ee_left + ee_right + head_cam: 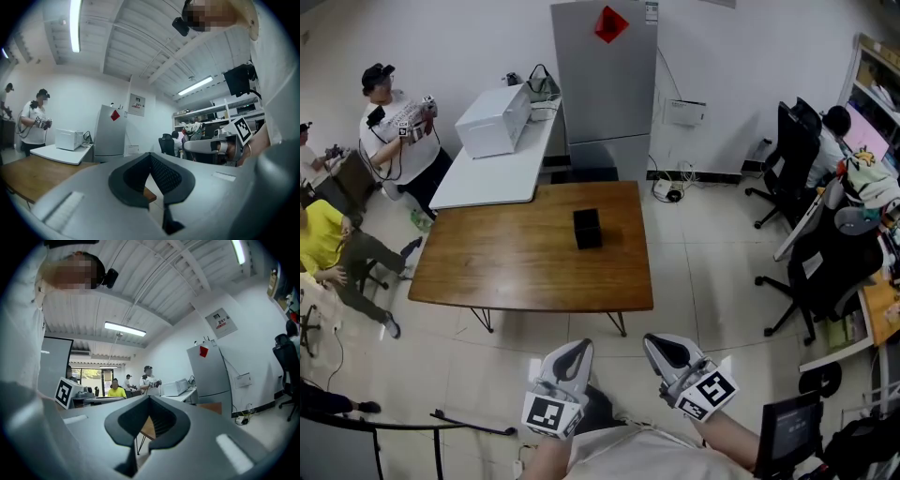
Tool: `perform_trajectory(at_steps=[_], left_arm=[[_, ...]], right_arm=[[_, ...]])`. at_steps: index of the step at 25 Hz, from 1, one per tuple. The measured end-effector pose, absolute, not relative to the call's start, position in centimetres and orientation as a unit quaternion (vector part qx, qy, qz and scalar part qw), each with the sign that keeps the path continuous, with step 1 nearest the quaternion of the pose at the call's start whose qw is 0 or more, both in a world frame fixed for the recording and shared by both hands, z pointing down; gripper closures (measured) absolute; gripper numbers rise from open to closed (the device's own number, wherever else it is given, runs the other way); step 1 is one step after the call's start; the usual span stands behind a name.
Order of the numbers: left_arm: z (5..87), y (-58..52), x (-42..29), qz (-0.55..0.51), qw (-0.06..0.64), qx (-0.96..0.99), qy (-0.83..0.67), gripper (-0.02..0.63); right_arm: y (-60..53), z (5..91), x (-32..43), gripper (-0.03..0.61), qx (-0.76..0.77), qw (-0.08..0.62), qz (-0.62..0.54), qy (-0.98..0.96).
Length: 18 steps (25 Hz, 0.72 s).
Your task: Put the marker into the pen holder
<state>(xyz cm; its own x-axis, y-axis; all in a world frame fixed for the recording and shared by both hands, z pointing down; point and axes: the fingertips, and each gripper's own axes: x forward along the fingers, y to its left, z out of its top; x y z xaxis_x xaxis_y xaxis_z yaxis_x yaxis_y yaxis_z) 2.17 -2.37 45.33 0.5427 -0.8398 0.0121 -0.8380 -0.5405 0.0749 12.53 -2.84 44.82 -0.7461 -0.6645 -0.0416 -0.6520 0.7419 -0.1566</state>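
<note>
Now L gripper (577, 347) & R gripper (657, 341) fingers closed, empty; 1 pen holder (587, 228) on 1 table (487, 262).

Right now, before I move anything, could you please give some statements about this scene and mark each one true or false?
The black pen holder stands on the wooden table. True.
The right gripper holds a marker. False: its jaws are shut on nothing.
The left gripper touches the pen holder. False: it is well short of the table.
A white microwave sits on the white table. True.
A marker lies on the wooden table. False: none shows there.
</note>
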Motion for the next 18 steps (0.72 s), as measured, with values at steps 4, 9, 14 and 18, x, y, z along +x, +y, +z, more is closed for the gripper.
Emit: perform_trajectory(at_steps=[4,9,14,18], left_arm=[[45.2,-1.2,2.1,-0.014,0.034,0.877,-0.479,0.598],[44.4,-1.1,1.4,-0.017,0.033,0.880,-0.473,0.598],[43.9,-1.7,1.3,-0.022,0.022,0.888,-0.459,0.598],[43.8,-1.9,0.7,-0.020,0.023,0.891,-0.453,0.598]], right_arm=[[-1.7,44.7,12.3,0.577,-0.350,0.045,-0.064,0.933],[-1.4,44.2,11.6,0.577,-0.357,0.043,-0.058,0.931],[-2.0,43.5,11.2,0.577,-0.369,0.039,-0.052,0.927],[-2.4,43.9,10.4,0.577,-0.378,0.034,-0.055,0.924]])
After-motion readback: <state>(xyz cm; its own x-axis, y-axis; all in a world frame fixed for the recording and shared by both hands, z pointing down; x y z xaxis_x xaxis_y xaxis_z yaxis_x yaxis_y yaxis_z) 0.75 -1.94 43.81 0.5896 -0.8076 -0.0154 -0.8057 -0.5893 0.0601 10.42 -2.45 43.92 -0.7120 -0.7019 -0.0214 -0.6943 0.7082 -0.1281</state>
